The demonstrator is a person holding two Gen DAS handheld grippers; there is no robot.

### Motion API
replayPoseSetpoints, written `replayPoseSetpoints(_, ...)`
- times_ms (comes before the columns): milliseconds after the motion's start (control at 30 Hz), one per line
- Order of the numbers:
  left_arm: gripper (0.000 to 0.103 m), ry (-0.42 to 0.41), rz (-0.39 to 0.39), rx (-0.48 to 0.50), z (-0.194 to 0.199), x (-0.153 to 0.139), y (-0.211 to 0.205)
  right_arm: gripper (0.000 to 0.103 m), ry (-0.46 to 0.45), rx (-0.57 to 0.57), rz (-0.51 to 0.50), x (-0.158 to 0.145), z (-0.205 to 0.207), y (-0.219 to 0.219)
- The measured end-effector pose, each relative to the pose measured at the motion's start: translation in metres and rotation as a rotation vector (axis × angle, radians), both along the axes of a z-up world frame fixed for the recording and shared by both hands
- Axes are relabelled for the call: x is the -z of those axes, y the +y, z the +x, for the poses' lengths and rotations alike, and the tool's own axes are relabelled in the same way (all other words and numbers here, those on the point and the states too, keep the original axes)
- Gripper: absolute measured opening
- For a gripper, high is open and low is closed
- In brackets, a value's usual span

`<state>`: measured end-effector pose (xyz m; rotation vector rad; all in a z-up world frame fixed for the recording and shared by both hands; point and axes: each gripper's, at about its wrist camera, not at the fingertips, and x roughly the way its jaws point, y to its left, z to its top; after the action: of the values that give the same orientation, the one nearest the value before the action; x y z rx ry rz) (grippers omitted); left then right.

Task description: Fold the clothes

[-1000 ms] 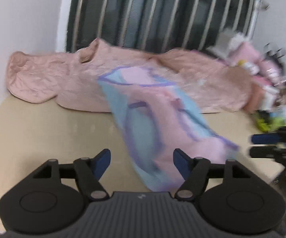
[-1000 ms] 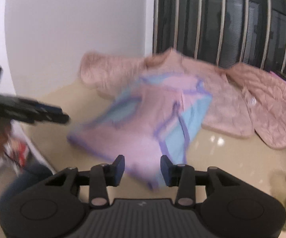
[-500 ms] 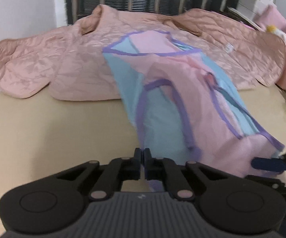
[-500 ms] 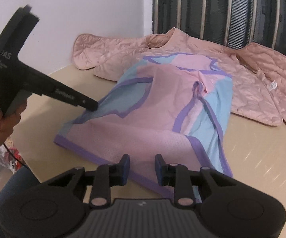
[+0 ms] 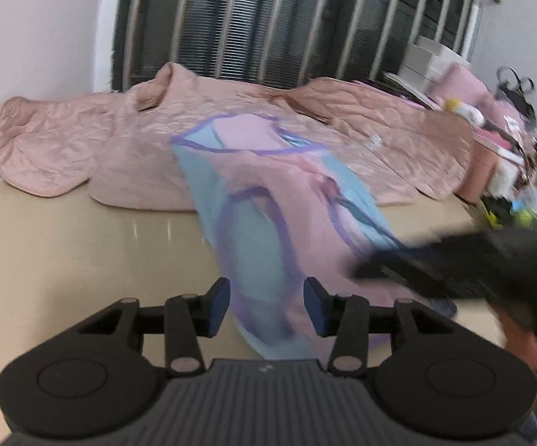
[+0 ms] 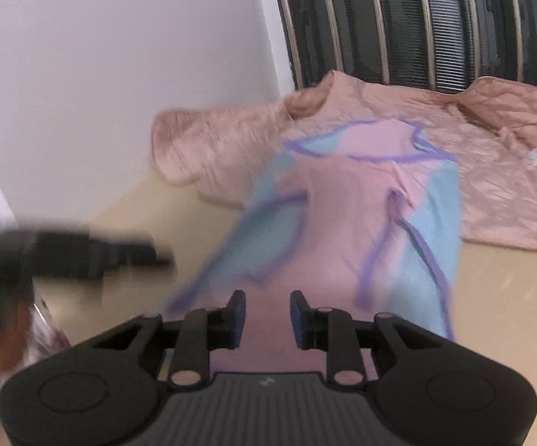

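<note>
Pink-and-blue top (image 5: 268,200) lay lengthwise on the tan table (image 5: 82,245), its far end resting on the quilted pink jacket (image 5: 82,141) by the window bars – near hem toward the person, probably for a lengthwise fold. Left gripper (image 5: 264,303) hung w/ fingers apart over the hem corner, gripping nothing; right gripper (image 6: 266,316) likewise apart over the hem. Both frames blurred.

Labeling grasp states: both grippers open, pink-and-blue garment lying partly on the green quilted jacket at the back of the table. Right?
Not quite: the quilted jacket is pink, not green, as the left wrist view shows. The rest holds: the left gripper and right gripper are open, and the pink-and-blue garment lies partly on that jacket.
</note>
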<state>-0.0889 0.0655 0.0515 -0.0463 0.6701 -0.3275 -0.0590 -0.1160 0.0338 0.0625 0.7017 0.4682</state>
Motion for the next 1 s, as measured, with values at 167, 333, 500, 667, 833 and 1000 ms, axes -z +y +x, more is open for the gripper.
replayPoseSetpoints(167,0.043,0.055,0.101,-0.038,-0.010,0.026,-0.016,0.033,0.077,-0.063,-0.116,0.011,0.043,0.035)
replayPoseSetpoints(333,0.043,0.048,0.128,-0.030,-0.014,0.029,-0.017,0.002,0.018,-0.079,-0.132,0.007,0.037,0.042)
replayPoseSetpoints(500,0.043,0.045,0.122,-0.042,-0.012,0.031,-0.013,0.003,-0.154,-0.024,-0.079,-0.001,0.018,0.030)
replayPoseSetpoints(667,0.043,0.022,0.139,-0.038,-0.016,0.033,-0.016,0.013,-0.065,-0.049,-0.103,0.004,0.019,0.031)
replayPoseSetpoints(833,0.010,0.020,0.107,-0.025,-0.020,0.031,-0.015,0.014,-0.072,-0.313,-0.169,-0.001,0.012,0.054)
replayPoseSetpoints(1000,0.006,0.002,0.108,-0.031,-0.026,0.033,-0.019,0.015,0.075,-0.364,-0.123,0.009,0.038,0.065)
